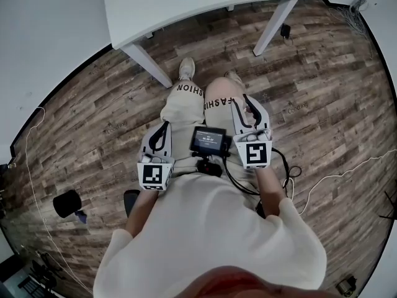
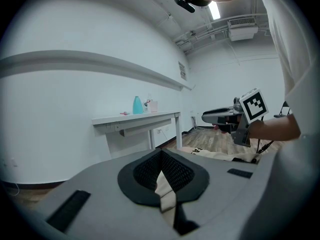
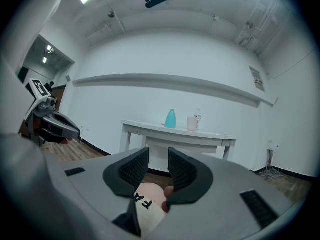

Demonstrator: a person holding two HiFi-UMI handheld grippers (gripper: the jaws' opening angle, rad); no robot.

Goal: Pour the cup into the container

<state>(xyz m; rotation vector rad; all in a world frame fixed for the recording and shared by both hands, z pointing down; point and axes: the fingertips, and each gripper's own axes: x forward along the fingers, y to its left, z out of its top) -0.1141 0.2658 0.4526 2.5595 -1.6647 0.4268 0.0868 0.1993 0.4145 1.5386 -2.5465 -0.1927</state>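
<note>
Left tool [image 2: 161,153] pinched shut, right tool [image 3: 158,158] narrowly parted and empty, ribbed black pads [image 3: 134,168], flat white table [image 3: 175,130].

— What carries everything here?
— A white counter [image 3: 175,134] along the far wall, standing on a wood-plank floor [image 1: 322,73].
— And on top of it?
— A teal bottle [image 3: 170,119] stands upright, with a pink cup [image 3: 192,123] near it on the right, the two apart.
— Anything on the floor itself?
— A thin white cable [image 1: 34,185] trails down the left side, and a small black box [image 1: 285,31] lies by the counter's right leg.
</note>
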